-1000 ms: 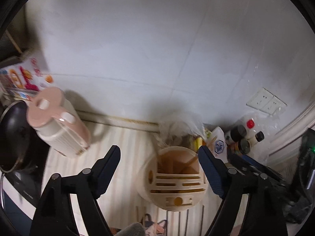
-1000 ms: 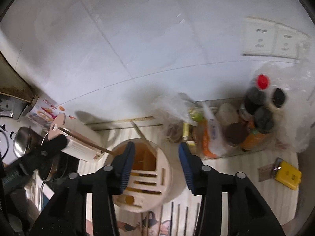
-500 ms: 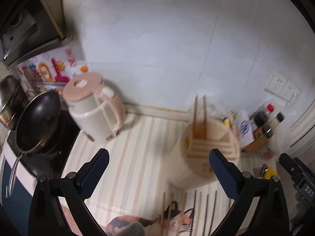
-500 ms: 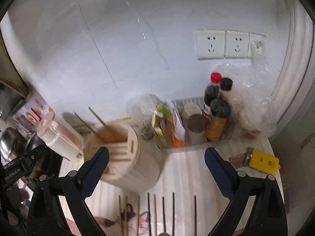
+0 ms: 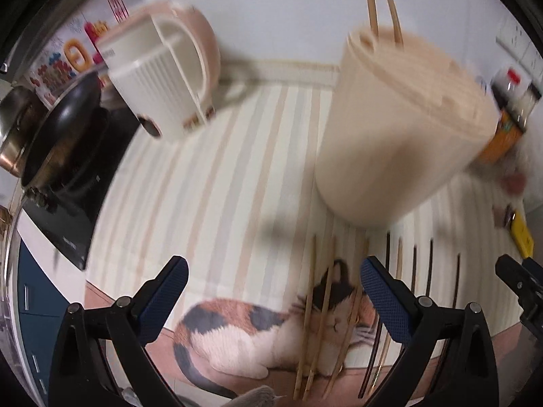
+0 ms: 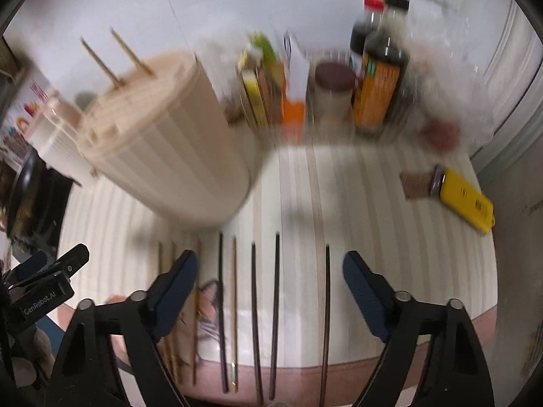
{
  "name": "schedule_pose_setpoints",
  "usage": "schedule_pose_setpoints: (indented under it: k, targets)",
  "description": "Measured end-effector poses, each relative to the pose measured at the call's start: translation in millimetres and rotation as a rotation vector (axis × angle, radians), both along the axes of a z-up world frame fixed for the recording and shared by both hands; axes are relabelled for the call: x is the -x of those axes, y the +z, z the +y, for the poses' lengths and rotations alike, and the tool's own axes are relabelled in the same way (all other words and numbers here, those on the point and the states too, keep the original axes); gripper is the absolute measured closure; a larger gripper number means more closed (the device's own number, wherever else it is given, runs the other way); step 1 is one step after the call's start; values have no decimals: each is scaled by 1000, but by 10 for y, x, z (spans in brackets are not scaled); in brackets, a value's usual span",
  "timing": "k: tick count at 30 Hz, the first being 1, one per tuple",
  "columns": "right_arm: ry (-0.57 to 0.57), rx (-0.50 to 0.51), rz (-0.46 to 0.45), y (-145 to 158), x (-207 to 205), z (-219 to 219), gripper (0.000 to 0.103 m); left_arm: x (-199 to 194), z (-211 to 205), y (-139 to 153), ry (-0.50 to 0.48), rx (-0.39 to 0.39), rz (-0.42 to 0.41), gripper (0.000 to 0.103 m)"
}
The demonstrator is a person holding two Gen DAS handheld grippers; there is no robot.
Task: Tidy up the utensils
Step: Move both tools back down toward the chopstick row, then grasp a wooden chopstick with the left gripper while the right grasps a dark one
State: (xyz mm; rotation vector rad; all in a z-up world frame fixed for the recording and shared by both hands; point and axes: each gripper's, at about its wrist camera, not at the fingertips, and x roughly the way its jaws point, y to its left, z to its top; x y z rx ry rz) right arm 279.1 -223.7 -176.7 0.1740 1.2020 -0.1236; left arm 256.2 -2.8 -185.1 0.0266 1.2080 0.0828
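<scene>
A cream ribbed utensil holder (image 5: pixel 400 129) (image 6: pixel 169 146) stands on the striped mat with two wooden chopsticks (image 5: pixel 373 3) (image 6: pixel 130 56) sticking out of its top. Several loose chopsticks lie side by side on the mat in front of it: light wooden ones (image 5: pixel 322 305) and dark ones (image 6: pixel 275 308). My left gripper (image 5: pixel 273 283) is open and empty, low over the mat just left of the wooden chopsticks. My right gripper (image 6: pixel 269 276) is open and empty, its fingers straddling the dark chopsticks from above.
A pink-and-white kettle (image 5: pixel 163 78) and a black pan (image 5: pixel 61 129) on a cooktop stand at the left. Sauce bottles (image 6: pixel 380 74) and packets crowd the back wall. A yellow lighter (image 6: pixel 466 200) lies at the right. The mat (image 5: pixel 217 186) shows a printed cat.
Both grippers have dropped down and back from above the holder toward the mat. The loose chopsticks now lie close under the fingers. Both stay open and empty.
</scene>
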Motion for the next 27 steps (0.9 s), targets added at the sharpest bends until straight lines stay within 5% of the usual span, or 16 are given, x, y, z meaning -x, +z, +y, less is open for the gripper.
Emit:
schedule_pose_setpoints:
  k: [10,13,15,22,27]
  targets:
    - [-21,-22,120,-524,88,-83,39,45,-181,-367,-46,-14,69,1]
    - [-32,-37,139,-609,85,-106,41,23,-232,-460,-68,0,94,9]
    - [-31,-40,151,-658,78,-97,43,-1,-254,-538,-75,11,116,22]
    - [-19,-55,202,-861,19,-37,49,-65,-293,-773,-102,22,173,30]
    - [-9,-66,254,-1076,-19,22,57,-87,-248,-993,-108,37,240,53]
